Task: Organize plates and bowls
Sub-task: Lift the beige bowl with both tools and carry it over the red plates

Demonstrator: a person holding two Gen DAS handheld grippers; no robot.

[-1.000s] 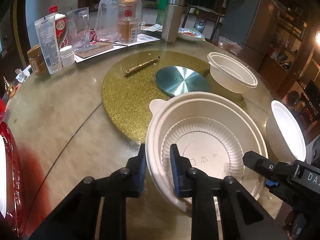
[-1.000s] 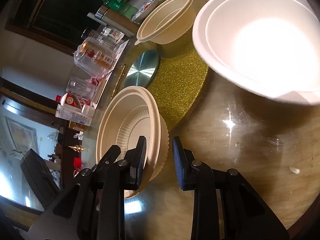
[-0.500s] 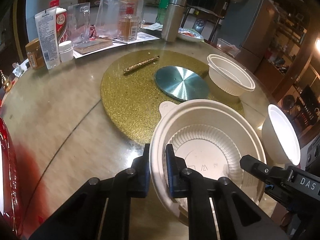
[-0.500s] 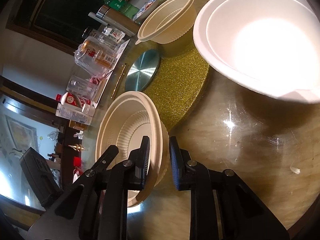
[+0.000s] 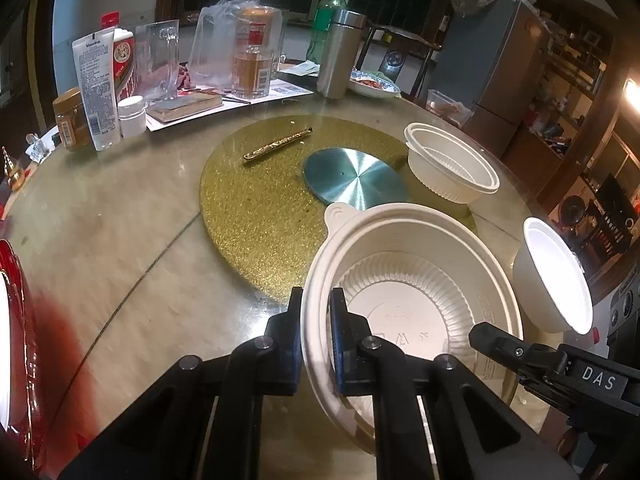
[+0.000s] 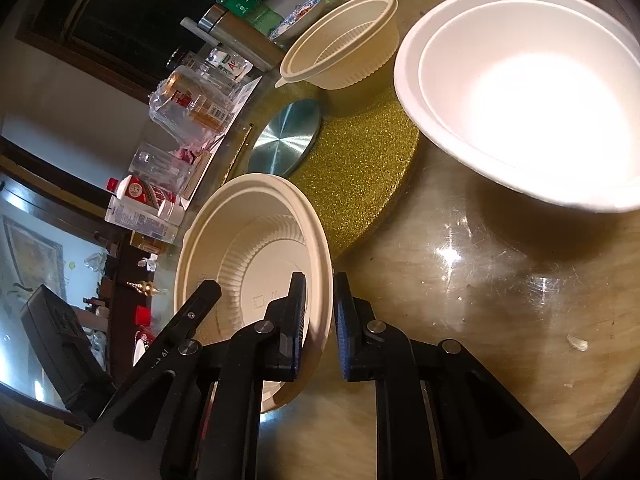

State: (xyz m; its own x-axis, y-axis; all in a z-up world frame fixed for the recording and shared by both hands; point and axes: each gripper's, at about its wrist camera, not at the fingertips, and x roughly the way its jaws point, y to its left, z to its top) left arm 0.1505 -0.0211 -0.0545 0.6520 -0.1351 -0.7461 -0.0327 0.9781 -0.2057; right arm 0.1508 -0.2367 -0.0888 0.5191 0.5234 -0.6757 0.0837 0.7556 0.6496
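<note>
A large cream ribbed bowl [image 5: 416, 280] sits at the near edge of the round table; it also shows in the right wrist view [image 6: 256, 248]. My left gripper [image 5: 316, 320] is shut on its left rim, one finger inside, one outside. My right gripper [image 6: 320, 312] is shut on its opposite rim; it also shows in the left wrist view [image 5: 504, 340]. A smaller cream ribbed bowl [image 5: 452, 168] stands on the gold turntable [image 5: 260, 208], also seen in the right wrist view [image 6: 344, 44]. A smooth white bowl [image 5: 556, 276] sits at the right edge; it fills the upper right of the right wrist view [image 6: 528, 96].
A round metal disc [image 5: 352, 178] lies at the turntable's centre, a gold stick [image 5: 278, 144] behind it. Bottles, a steel flask [image 5: 340, 56], jars and a tube [image 5: 96, 92] crowd the far side. A red plate [image 5: 16, 340] lies at the left edge.
Both grippers have closed from open onto opposite rims of the large cream bowl. The bowl itself has barely moved.
</note>
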